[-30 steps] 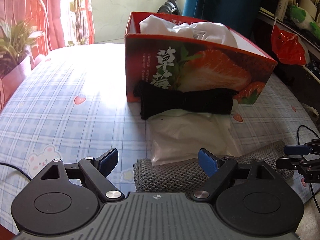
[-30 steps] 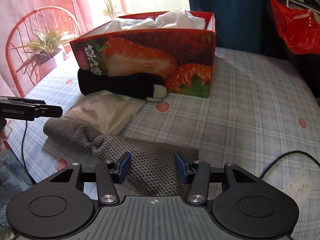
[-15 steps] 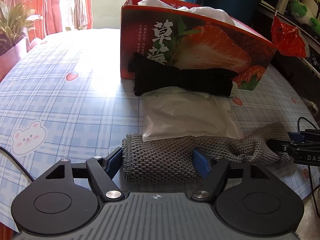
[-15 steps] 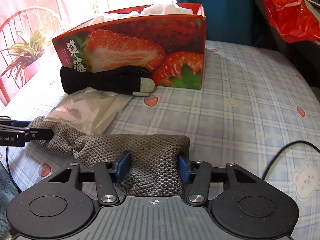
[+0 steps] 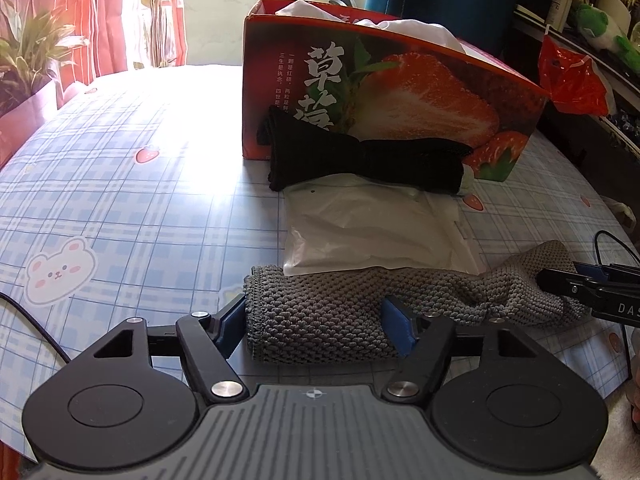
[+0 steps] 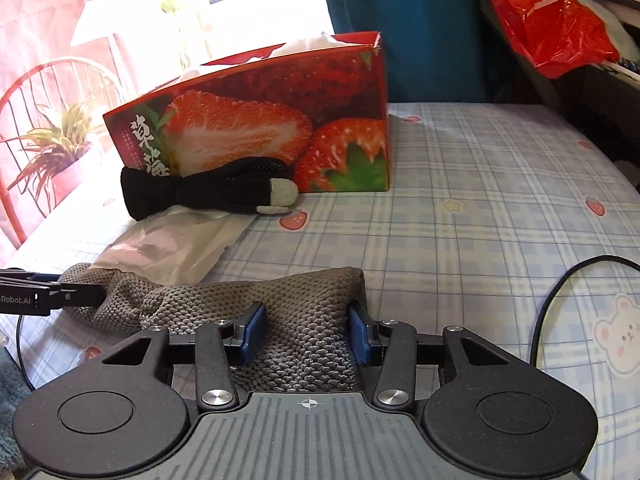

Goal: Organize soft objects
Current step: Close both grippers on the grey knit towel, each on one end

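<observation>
Potted plant (image 5: 28,56), red plastic bag (image 6: 552,28)

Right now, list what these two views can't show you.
- strawberry box: most of its contents sit behind the front wall in both views; only white fabric pokes out.
- grey knit piece: its near edge is covered by each gripper body, so full length is unclear.
- clear packet: contents unreadable, glare, both views.
- left gripper and right gripper: jaws have just been closing around the knit; firm contact of the fingers can't be confirmed.
</observation>
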A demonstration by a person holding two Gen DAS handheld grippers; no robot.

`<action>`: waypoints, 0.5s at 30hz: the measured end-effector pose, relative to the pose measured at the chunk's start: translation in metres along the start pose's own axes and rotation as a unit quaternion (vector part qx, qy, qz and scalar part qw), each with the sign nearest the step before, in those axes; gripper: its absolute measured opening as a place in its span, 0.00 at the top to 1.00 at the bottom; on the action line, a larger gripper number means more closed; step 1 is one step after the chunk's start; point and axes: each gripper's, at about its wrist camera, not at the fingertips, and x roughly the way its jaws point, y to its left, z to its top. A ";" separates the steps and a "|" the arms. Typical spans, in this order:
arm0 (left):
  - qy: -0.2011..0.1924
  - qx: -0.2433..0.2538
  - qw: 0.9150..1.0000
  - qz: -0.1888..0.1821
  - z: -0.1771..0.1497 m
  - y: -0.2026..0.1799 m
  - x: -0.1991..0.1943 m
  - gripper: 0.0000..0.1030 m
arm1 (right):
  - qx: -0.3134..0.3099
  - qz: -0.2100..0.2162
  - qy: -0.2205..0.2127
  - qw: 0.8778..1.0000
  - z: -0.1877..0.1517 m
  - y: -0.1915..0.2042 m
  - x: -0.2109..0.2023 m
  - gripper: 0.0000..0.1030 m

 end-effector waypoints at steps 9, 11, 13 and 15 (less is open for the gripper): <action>-0.010 -0.025 1.000 -0.016 -0.002 0.008 -0.006 0.59 | -0.018 -0.002 0.001 1.000 -0.001 0.005 0.000 0.63; -0.012 -0.014 1.000 -0.016 -0.002 0.004 -0.008 0.66 | -0.022 0.003 0.002 1.000 -0.001 0.006 0.000 0.66; -0.014 0.000 1.000 -0.010 -0.002 -0.001 -0.008 0.66 | -0.029 0.005 0.003 1.000 -0.002 0.009 0.001 0.69; -0.013 0.000 1.000 -0.010 -0.003 -0.001 -0.007 0.66 | -0.037 0.007 0.003 0.999 -0.002 0.011 0.001 0.71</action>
